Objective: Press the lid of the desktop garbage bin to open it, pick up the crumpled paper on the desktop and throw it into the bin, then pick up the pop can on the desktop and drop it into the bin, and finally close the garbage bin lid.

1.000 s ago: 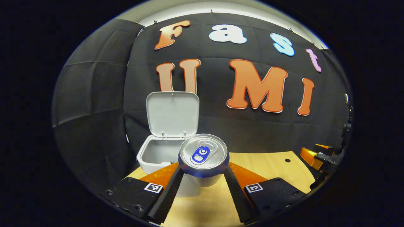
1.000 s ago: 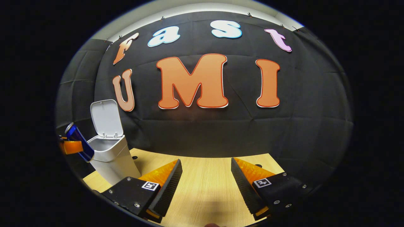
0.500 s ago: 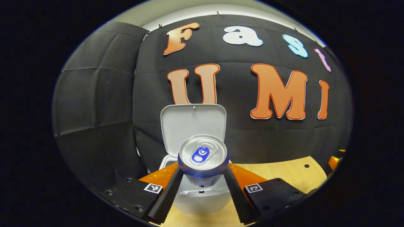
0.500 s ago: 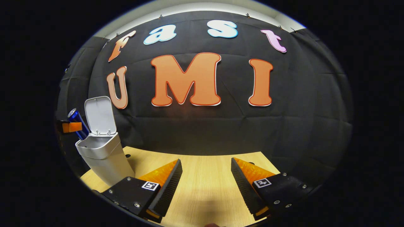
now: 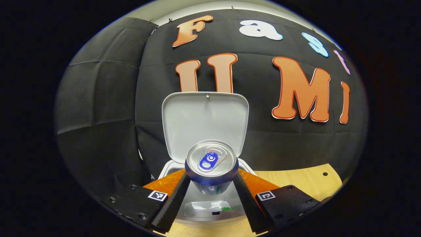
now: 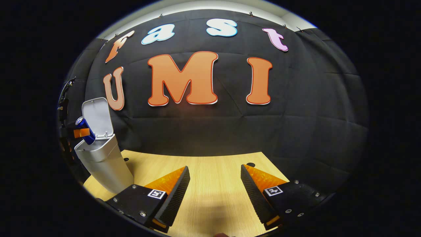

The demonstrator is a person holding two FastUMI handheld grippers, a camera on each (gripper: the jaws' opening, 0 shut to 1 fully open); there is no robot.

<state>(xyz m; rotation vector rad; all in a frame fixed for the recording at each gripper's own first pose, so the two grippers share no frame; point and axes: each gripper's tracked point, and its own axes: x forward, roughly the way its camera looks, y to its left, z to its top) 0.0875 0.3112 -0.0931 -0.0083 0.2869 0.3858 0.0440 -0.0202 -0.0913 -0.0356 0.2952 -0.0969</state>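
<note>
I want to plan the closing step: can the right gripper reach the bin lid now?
Probably yes: right gripper is open and empty, bare desktop toward the raised lid.

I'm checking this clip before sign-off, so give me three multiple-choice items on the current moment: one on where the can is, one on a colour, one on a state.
1. Where is the pop can?
A. Lying on the desktop
B. Held over the open garbage bin
C. Standing beside the right gripper

2. What colour is the tab on top of the can?
A. Blue
B. Red
C. Green

3. How does the bin lid stand?
A. Shut flat
B. Taken off and lying on the desktop
C. Swung up, open

Answers:
1. B: in the left gripper view the left gripper clamps the can with the bin's opening right beneath it.
2. A: the tab shows blue against the silver top.
3. C: the lid stands upright behind the can, its inner face toward the camera; the right gripper hangs open over the desktop.
</note>
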